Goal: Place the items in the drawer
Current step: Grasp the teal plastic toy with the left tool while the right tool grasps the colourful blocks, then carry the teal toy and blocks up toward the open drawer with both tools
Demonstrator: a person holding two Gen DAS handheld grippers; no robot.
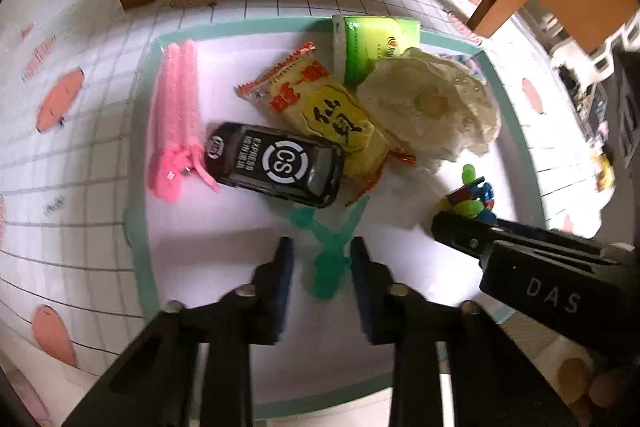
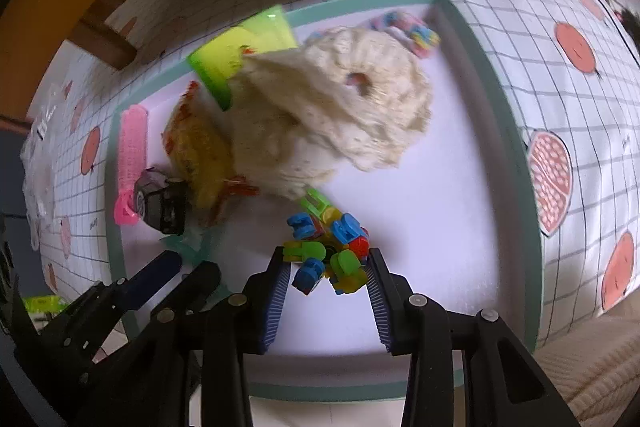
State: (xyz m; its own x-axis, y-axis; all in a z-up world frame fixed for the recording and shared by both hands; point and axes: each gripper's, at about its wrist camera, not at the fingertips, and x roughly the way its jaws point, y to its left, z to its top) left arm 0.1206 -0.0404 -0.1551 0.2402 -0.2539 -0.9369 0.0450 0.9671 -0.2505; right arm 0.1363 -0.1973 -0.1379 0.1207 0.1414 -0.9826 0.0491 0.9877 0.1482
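Judging from how things lie, both grippers are at the picking or releasing stage over the drawer [image 2: 516, 99], a white tray with a teal rim that already holds several items: a pink comb [image 1: 176, 115], a black packet [image 1: 276, 165], a yellow snack bag [image 1: 320, 103], a green tissue pack [image 1: 372, 43] and a cream crocheted piece [image 2: 340, 107]. The left gripper [image 1: 322, 259] has its jaws apart, and a small green plastic clip [image 1: 326, 263] lies on the drawer floor between the two fingers, near the tips; I cannot tell if the pads touch it. The right gripper [image 2: 330, 267] has its jaws also apart, with a cluster of colourful building blocks [image 2: 328, 247] sitting between the tips and resting on the floor, close to both pads. If the items are being put down, the next move calls for lifting each gripper straight up without dragging the small pieces.
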